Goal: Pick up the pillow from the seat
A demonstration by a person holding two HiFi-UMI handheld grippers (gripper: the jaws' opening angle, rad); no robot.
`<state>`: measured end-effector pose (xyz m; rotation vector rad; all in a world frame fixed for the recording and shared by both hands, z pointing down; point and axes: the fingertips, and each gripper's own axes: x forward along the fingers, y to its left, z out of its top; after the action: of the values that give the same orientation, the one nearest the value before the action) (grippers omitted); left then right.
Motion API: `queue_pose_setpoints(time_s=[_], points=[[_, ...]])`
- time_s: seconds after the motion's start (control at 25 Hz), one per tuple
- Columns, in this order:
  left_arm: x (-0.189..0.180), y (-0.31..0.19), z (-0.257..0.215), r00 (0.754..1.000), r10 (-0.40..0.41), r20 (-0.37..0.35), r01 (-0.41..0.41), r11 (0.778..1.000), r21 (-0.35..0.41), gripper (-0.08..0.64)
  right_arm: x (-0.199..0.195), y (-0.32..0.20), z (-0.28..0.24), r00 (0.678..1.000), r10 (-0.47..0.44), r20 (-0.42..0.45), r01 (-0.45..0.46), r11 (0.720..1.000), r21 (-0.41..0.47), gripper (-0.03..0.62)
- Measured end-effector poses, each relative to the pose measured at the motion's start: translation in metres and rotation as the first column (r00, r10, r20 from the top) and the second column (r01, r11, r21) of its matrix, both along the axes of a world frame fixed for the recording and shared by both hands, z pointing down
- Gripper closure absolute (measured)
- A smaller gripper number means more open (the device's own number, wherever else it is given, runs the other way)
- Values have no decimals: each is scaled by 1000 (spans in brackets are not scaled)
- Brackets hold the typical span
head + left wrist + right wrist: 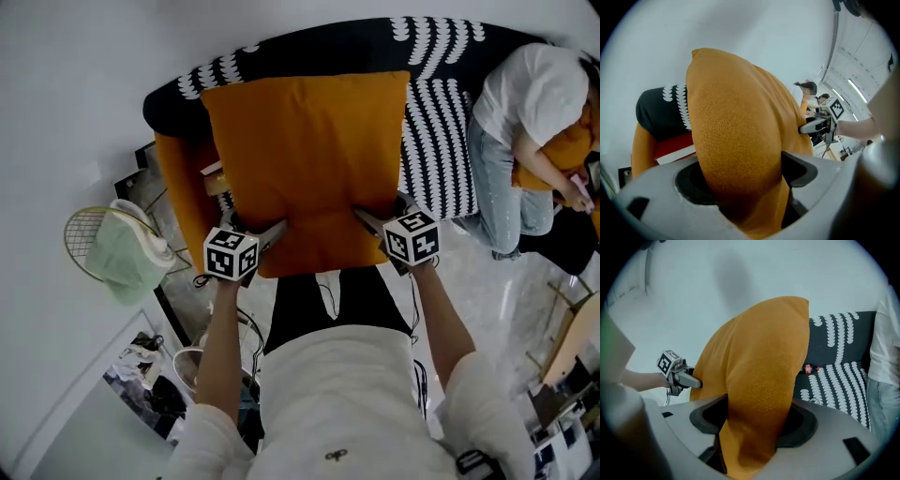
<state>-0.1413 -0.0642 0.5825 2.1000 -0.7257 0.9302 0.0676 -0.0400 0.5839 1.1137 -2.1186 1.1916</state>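
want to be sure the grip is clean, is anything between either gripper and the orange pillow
Nothing visible. The left gripper and the right gripper each clamp the near edge of the pillow directly, with orange fabric filling both sets of jaws. The patterned sofa lies behind it.

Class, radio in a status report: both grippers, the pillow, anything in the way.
Left gripper, right gripper: both shut on orange pillow. Pillow held up off the sofa. Seated person at right, clear.

Between your left claw [272,236] and right claw [367,217], the pillow [309,159] is plain mustard orange. Beyond them, the sofa [441,103] is black with rows of white scallops.
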Motion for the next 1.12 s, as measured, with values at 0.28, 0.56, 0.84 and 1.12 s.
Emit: queue_pose_setpoints(time_s=[0.28,0.56,0.84,1.12], points=[[-12,12,-54,989,-147,-17,148,984,104,138,-11,-18,-55,990,-137,-23,139,985,107,290],[-35,34,-96,979,-204,-21,204,960,192,138,-34,-9,-96,980,-194,-34,197,962,186,291],[-74,69,-127,974,-227,-19,223,934,280,138,-73,25,-122,975,-220,-43,224,954,197,291],[-107,129,-152,966,-251,-61,256,907,334,146,-107,81,-154,975,-199,-99,219,938,271,291]])
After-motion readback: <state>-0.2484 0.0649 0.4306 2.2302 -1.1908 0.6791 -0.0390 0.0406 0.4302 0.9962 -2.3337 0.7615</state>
